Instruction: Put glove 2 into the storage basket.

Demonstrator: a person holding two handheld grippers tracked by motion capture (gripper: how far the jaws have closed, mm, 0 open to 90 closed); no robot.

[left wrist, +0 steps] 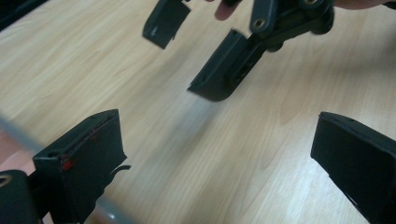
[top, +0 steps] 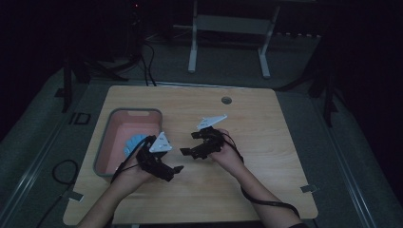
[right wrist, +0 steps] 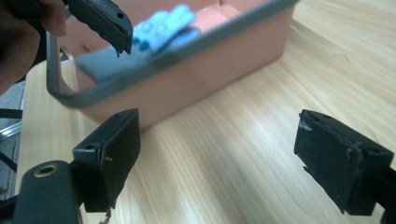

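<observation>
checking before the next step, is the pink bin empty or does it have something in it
Not empty. The pink bin holds a blue cloth, seen over its grey rim in the right gripper view and in the high view.

Both our tongs gaping, tips facing each other

Our left tongs (top: 177, 168) point right with jaws spread wide and nothing between them; our right tongs (top: 188, 143) point left, just beside them, jaws equally wide and bare. Our forearms angle inward from the near edge, each hand wrapped around its handle.
</observation>
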